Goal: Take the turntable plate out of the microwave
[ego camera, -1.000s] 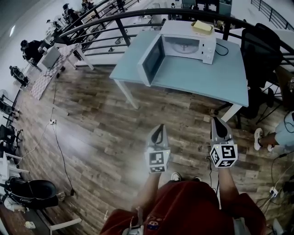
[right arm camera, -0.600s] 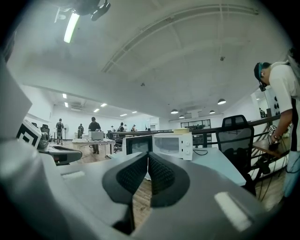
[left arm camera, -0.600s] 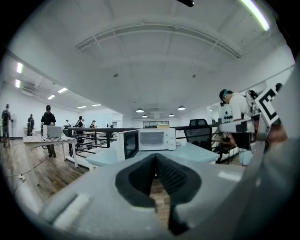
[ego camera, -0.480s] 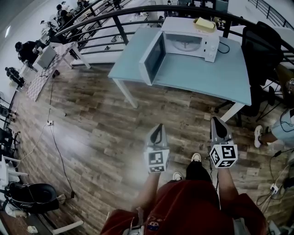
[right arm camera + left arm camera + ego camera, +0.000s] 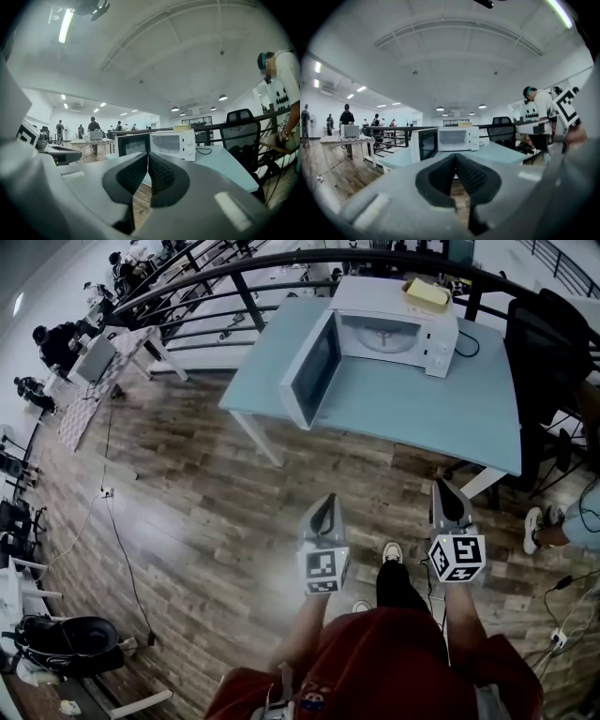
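Shut completely, with nothing held: black ribbed pads [image 5: 472, 177] of the grey left gripper [image 5: 455, 157] and likewise of the grey right gripper [image 5: 148, 154], both side by side above the brown wooden plank floor [image 5: 187, 493], well apart from the light blue rectangular table [image 5: 422, 413]. On that table, a white box-shaped microwave [image 5: 442, 341] with its dark-windowed door [image 5: 312, 367] swung open to the left and a flat yellow thing [image 5: 427, 294] on top. Inside the open cavity, lying flat on the bottom, the round clear glass turntable plate [image 5: 382, 335], untouched by either gripper.
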The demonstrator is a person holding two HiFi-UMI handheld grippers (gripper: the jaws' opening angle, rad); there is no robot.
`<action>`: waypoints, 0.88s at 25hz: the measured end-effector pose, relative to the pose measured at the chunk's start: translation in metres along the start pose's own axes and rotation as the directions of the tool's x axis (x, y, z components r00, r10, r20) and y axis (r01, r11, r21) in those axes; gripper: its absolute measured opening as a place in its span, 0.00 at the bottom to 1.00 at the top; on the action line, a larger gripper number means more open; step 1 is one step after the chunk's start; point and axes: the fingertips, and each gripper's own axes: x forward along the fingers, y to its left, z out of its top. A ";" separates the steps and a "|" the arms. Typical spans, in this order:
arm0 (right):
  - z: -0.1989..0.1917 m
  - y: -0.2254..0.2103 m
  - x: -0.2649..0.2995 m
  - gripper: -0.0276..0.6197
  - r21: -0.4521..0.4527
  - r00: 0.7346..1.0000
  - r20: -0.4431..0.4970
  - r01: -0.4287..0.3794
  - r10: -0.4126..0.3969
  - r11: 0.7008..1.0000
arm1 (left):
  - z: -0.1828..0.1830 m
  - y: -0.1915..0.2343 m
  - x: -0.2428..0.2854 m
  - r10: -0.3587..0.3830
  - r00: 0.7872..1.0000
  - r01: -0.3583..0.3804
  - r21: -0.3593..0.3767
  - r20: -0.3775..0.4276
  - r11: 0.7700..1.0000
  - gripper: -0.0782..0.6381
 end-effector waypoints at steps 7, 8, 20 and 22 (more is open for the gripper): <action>0.006 -0.047 0.051 0.05 0.019 1.000 -0.020 -0.012 0.012 1.000 | 0.013 -0.007 0.069 0.008 1.000 -0.008 -0.001 -0.021 1.000 0.11; 0.006 -0.054 0.059 0.05 0.024 1.000 -0.023 -0.013 0.013 1.000 | 0.014 -0.009 0.079 0.008 1.000 -0.008 0.001 -0.024 1.000 0.11; 0.012 -0.133 0.132 0.05 0.067 0.999 -0.033 -0.031 0.033 0.997 | 0.033 -0.026 0.181 0.029 0.999 -0.028 0.029 -0.045 0.999 0.11; 0.015 -0.145 0.142 0.05 0.073 0.999 -0.030 -0.032 0.034 0.997 | 0.038 -0.028 0.194 0.034 0.998 -0.033 0.031 -0.043 0.999 0.11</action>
